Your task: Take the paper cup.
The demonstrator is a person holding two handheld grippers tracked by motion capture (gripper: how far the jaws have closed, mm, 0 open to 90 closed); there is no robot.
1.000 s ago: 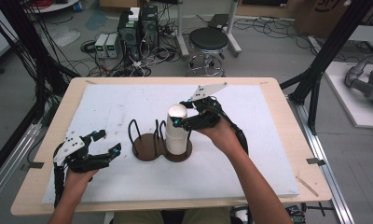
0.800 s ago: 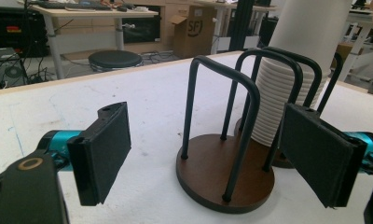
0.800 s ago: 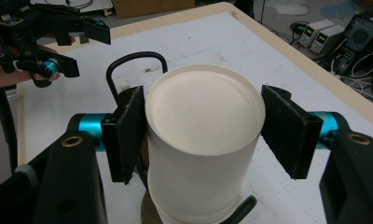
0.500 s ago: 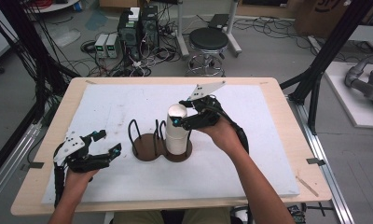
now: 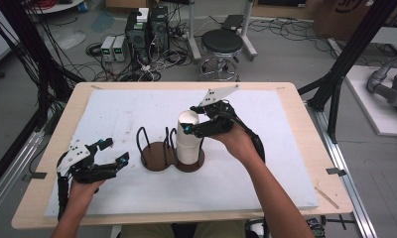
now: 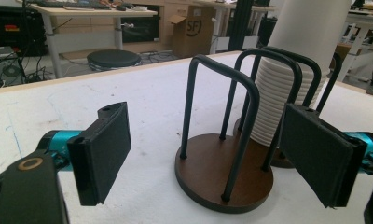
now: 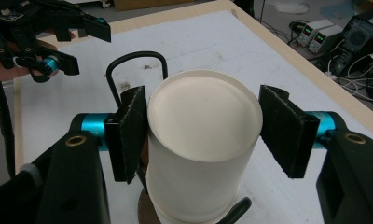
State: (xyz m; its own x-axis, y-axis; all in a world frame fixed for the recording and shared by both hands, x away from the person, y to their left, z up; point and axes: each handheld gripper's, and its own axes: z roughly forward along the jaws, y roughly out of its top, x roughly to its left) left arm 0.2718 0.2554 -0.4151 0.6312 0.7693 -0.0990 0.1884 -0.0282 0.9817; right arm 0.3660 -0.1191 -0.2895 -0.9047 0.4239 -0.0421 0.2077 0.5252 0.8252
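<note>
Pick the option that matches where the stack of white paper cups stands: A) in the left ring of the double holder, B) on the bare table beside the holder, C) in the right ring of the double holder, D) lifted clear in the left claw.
C: in the high view the stack of white paper cups stands in the right ring of the double holder, with the right claw around its top cup.

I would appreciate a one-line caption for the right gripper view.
Right tongs closing around the top white cup of the stack in a wire holder.
</note>
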